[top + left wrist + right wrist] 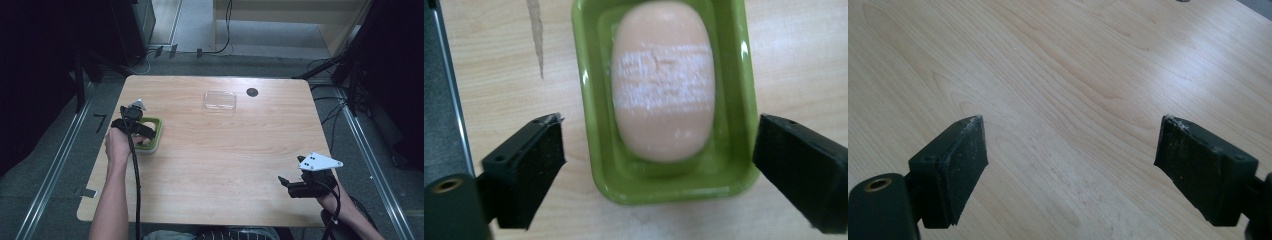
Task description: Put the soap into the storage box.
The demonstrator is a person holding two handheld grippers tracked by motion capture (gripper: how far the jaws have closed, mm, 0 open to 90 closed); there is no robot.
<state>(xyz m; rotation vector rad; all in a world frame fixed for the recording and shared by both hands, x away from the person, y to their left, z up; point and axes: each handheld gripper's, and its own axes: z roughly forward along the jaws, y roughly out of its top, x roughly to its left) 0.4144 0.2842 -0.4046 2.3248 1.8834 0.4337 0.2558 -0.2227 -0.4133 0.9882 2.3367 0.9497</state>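
Observation:
A peach bar of soap (663, 80) with a whitish rough band across it lies in a green rectangular dish (594, 150) on the wooden table. My left gripper (659, 122) points down over the dish, open, its jaws standing wide on either side without touching it or the soap. In the high view the left gripper (141, 131) hovers over the green dish (158, 131) at the table's left. My right gripper (284, 182) rests near the front right corner, and the right gripper view has that gripper (1070, 122) open with only bare wood between its jaws.
A clear plastic lid or box (220, 100) lies at the back middle of the table (225, 160). A small black disc (252, 92) sits just right of it. Cables and dark stands surround the table on the floor.

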